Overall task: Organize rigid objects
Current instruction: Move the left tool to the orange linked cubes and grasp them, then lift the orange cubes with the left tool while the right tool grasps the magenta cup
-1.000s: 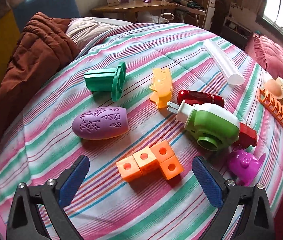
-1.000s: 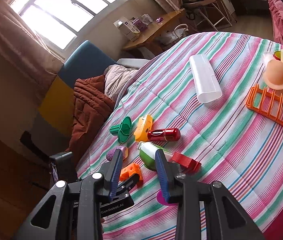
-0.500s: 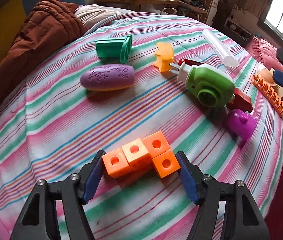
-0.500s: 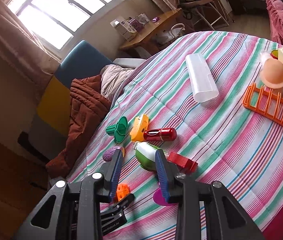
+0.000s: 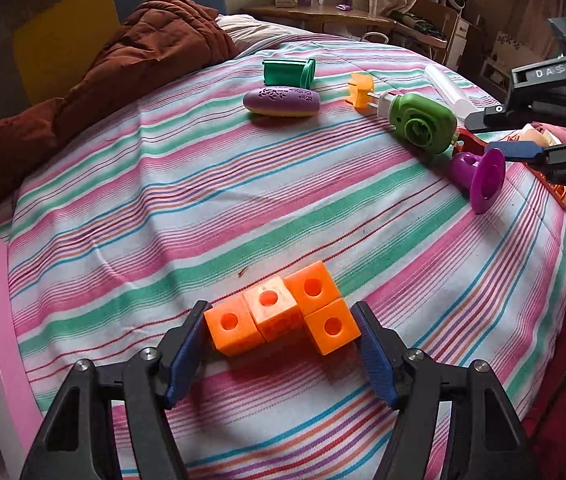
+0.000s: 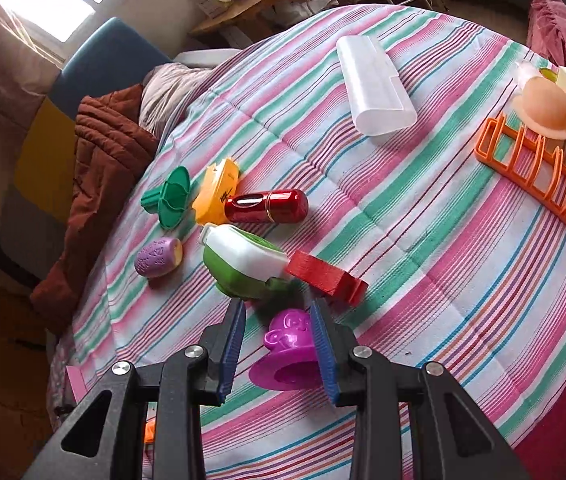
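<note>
On the striped bedspread (image 5: 211, 184) I list the following. My left gripper (image 5: 281, 330): jaws closed in on the cluster of four joined orange cubes (image 5: 283, 312), both blue pads pressed against its outer cubes, near the front edge of the bed. My right gripper (image 6: 279, 344): narrow, its jaws having just eased slightly apart; the purple cup-shaped toy (image 6: 289, 350) lies between them, right pad touching it, left pad clear of it. Just behind that toy: a green and white plug-in device (image 6: 243, 264) with a red block (image 6: 325, 276) touching its right side. Further back: a red metallic capsule (image 6: 267, 206), a yellow piece (image 6: 217, 192), a green flanged piece (image 6: 169, 196), a purple patterned oval (image 6: 157, 258). Well apart, toward the far side: a translucent white case (image 6: 375, 88). At the right edge: an orange rack (image 6: 539, 176).
</note>
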{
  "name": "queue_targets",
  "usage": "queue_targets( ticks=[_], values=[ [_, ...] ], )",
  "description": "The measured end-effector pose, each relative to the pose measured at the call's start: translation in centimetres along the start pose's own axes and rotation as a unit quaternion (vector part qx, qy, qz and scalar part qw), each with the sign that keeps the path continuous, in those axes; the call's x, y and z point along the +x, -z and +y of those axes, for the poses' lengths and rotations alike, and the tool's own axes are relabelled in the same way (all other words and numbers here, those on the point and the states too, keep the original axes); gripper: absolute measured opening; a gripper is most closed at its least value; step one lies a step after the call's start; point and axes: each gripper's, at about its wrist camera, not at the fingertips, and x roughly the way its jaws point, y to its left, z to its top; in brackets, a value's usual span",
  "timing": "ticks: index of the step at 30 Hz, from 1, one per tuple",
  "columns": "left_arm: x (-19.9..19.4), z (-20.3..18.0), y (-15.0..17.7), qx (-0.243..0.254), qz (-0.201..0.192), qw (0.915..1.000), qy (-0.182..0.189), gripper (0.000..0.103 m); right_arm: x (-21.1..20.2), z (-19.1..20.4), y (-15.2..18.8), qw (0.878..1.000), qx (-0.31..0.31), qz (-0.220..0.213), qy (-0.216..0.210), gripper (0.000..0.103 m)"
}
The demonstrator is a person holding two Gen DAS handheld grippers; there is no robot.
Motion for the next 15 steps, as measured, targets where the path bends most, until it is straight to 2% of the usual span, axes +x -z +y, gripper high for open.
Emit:
queue_targets(
  ticks=[2, 6, 12, 15],
  values=[
    [-0.3, 0.2, 0.3, -0.001, -0.005, 1.0000, -0.004, 0.071, 0.4, 0.8, 0.2, 0.998, -0.015, 0.025, -0.055, 0.035],
    [-0.9, 0.9, 1.3, -0.009, -0.011, 0.9999, -0.004, 0.071, 0.5, 2.0, 1.0, 0.992, -0.033, 0.046, -0.115, 0.034],
    [-1.0, 1.0, 1.7, -0.011, -0.019, 0.9997, -0.003, 0.071, 0.9, 1.0, 0.5, 0.997, -0.004, 0.040, -0.061, 0.034],
    [-1.0, 1.1, 1.7, -0.013, -0.022, 0.9997, -0.002, 0.071, 1.0, 1.1, 0.3, 0.998, -0.003, 0.038, -0.057, 0.035]
  ],
)
